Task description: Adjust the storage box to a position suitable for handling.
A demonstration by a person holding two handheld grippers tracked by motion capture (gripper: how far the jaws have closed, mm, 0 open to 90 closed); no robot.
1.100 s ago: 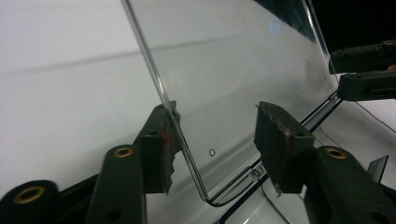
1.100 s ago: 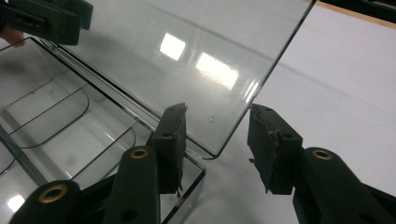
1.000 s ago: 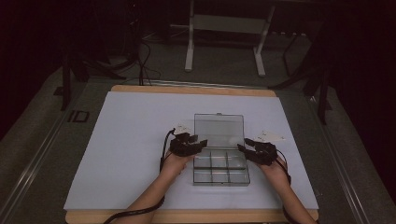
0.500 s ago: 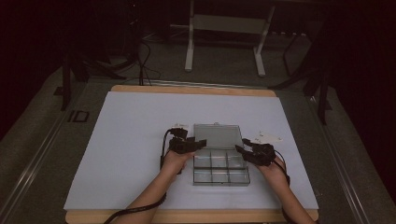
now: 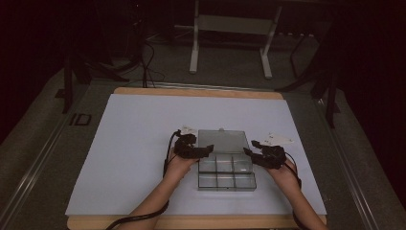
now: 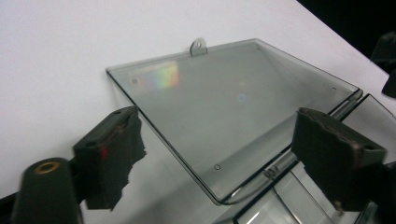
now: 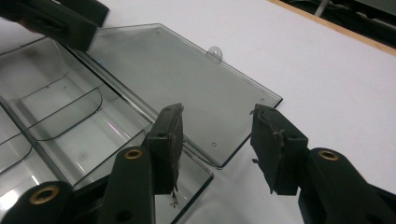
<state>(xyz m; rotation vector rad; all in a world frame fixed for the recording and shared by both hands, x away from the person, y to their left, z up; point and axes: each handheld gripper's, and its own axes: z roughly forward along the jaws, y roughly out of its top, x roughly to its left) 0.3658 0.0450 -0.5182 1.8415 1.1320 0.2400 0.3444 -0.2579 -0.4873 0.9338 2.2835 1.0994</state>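
While the clear compartment box [image 5: 226, 165] lies lid-open at the lower centre of the white counter [image 5: 134, 143], the left claw [image 5: 207, 150] has just opened wide, empty, and the right claw [image 5: 250, 153] gapes half-wide, holding nothing.

Glossy clear plastic box [image 5: 226, 163] on matt white sheet [image 5: 139, 143] over wooden tabletop [image 5: 191, 92].

Lid [image 5: 221, 141] of the clear box [image 5: 226, 171] swung from upright to lying flat on the mat beyond the far side, left gripper [image 5: 205, 151] jaws just opened wide, nothing between them, lid released
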